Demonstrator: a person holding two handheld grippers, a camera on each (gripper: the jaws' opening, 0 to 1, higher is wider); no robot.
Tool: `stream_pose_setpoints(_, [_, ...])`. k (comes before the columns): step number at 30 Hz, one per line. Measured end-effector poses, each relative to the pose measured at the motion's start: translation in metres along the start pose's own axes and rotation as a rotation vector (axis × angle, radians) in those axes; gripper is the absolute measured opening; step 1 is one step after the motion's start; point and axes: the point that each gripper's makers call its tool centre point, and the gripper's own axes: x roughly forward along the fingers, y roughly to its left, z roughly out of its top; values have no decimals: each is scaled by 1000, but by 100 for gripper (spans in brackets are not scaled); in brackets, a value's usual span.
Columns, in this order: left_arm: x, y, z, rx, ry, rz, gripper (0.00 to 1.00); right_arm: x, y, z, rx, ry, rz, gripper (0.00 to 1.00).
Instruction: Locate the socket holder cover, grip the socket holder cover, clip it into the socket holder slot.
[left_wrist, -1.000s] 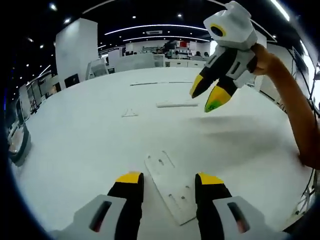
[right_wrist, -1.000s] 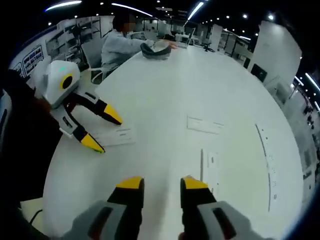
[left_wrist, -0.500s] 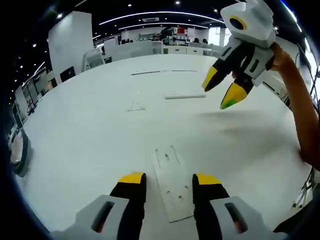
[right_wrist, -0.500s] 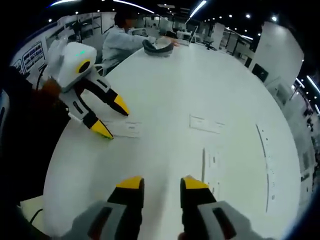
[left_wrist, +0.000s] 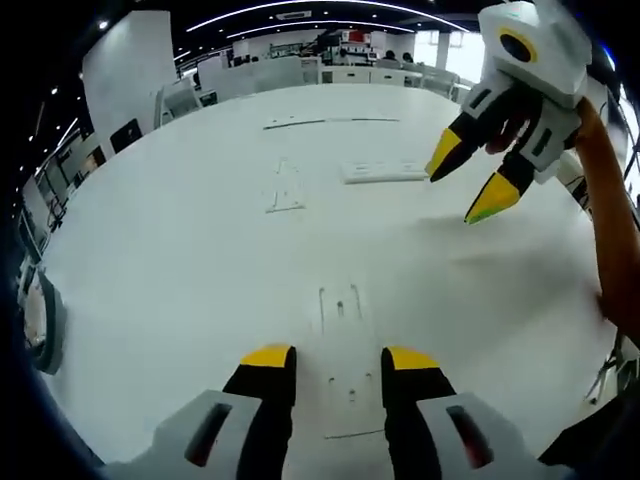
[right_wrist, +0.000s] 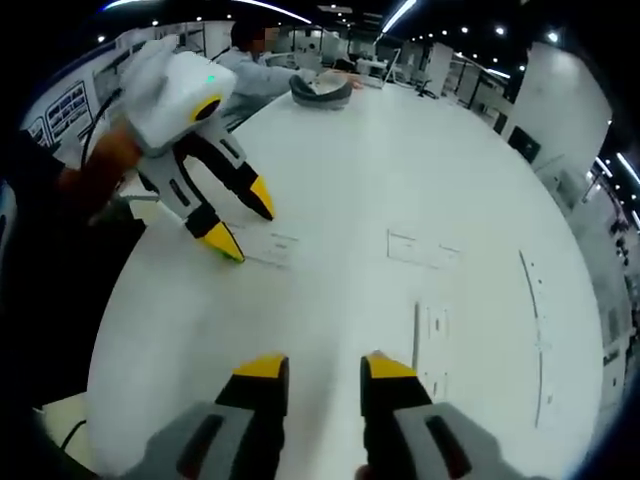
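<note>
Meanwhile both tongs, left & right, gape empty above white surface; cover ungripped, clipping still ahead.

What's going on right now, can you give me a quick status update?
Left gripper open, jaws either side of a flat white plate on the table. Right gripper open, holding nothing. Nothing gripped yet. Nothing in the way.

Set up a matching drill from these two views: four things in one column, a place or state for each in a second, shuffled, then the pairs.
Things
1. left tool
2. right tool
3. flat white plate
4. grey curved object

Places or states
A. far end of the table, near a seated person
B. open, over the flat white plate
C. open, above bare tabletop
D. lying flat on the table

Pairs: 1-B, 2-C, 3-D, 4-A
</note>
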Motion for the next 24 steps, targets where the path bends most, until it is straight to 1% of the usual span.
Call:
stream_pose_setpoints(5, [2, 1, 3, 11, 52, -5, 33, 1, 8, 7, -17, -11, 20, 29])
stream_pose_setpoints(7, [2, 2, 4, 9, 71, -3, 32, 3, 16, 10, -23, -15, 24, 29])
stream_pose_setpoints(10, [3, 2, 5, 9, 95, -4, 29, 6, 16, 8, -30, 6, 18, 29])
stream_pose_setpoints(15, [5, 5, 8, 10, 118, -6, 27, 11, 15, 5, -28, 25, 26, 29])
stream_pose_setpoints(19, [6, 7, 10, 10, 140, -12, 27, 12, 15, 9, -28, 19, 36, 29])
stream_pose_setpoints(24, [9, 10, 13, -8, 144, -1, 27, 18, 17, 13, -6, 19, 27, 28])
